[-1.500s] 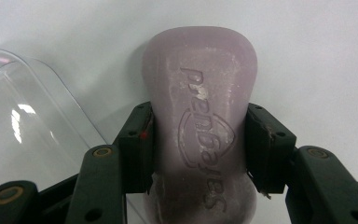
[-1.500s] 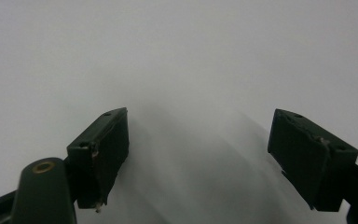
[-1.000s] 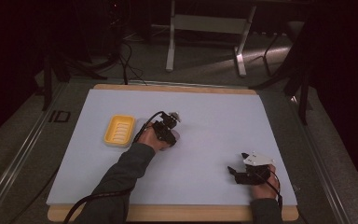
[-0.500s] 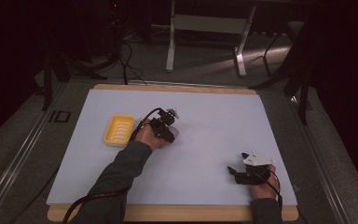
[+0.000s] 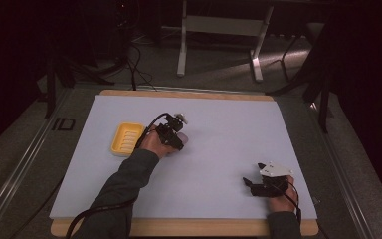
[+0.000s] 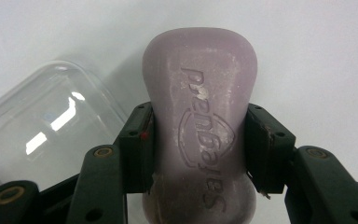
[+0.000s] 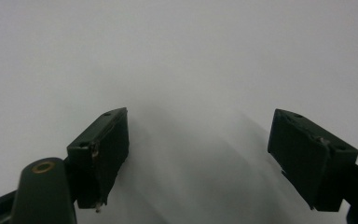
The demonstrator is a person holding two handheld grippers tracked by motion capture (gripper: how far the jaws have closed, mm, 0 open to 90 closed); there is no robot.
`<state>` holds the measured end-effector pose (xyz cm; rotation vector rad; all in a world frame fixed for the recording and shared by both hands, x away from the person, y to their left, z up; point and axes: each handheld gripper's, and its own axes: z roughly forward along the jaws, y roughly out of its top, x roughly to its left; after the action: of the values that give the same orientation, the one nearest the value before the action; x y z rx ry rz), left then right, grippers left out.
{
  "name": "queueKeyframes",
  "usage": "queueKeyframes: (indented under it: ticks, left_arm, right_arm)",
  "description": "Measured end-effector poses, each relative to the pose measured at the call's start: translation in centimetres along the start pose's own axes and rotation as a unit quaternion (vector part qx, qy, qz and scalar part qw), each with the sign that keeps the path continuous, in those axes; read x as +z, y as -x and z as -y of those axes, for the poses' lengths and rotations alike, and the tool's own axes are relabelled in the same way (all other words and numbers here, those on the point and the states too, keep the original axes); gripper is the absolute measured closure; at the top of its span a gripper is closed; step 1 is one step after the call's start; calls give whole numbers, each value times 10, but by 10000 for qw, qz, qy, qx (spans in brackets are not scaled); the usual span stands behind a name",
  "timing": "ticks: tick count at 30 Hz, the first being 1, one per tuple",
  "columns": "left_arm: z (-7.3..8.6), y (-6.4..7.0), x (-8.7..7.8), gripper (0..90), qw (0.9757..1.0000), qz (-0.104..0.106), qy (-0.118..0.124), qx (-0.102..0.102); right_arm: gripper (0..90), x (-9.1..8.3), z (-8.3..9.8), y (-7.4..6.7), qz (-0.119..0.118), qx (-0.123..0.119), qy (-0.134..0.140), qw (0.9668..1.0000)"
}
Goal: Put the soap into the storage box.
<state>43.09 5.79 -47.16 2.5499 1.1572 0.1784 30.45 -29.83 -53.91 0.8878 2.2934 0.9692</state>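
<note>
Soap gripped mid-surface, open room all round

The left hand-held gripper (image 6: 198,154) clamps the soap (image 6: 200,116) at its waist, pads on both sides, a clear lid (image 6: 42,126) just beside it. The yellow dish (image 5: 126,139) lies near (toward the surface's (image 5: 229,124) left edge). The right hand-held gripper (image 7: 198,158) rests near the front edge, jaws wide and empty.

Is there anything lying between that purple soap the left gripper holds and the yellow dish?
Nothing visible on the mat between them. The left gripper clamps the soap just right of the yellow dish. A clear lid lies beside the soap.
</note>
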Motion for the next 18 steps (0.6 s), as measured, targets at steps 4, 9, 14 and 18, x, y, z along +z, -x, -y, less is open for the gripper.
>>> queueKeyframes:
  ticks: [4, 9, 14, 18]
  left_arm:
    - [1, -3, -4, 497, 10000, -12, 32, -36]
    - [3, -6, -9, 497, 9999, -33, 80, -83]
    - [3, -9, -13, 497, 9999, -54, 117, -112]
    - [4, -12, -17, 497, 9998, -48, 156, -148]
  right_arm:
    - [200, 0, 0, 0, 4, -6, 3, 10000]
    - [201, 0, 0, 0, 2, -6, 5, 10000]
    - [201, 0, 0, 0, 4, 11, 5, 10000]
    - [201, 0, 0, 0, 7, 12, 4, 10000]
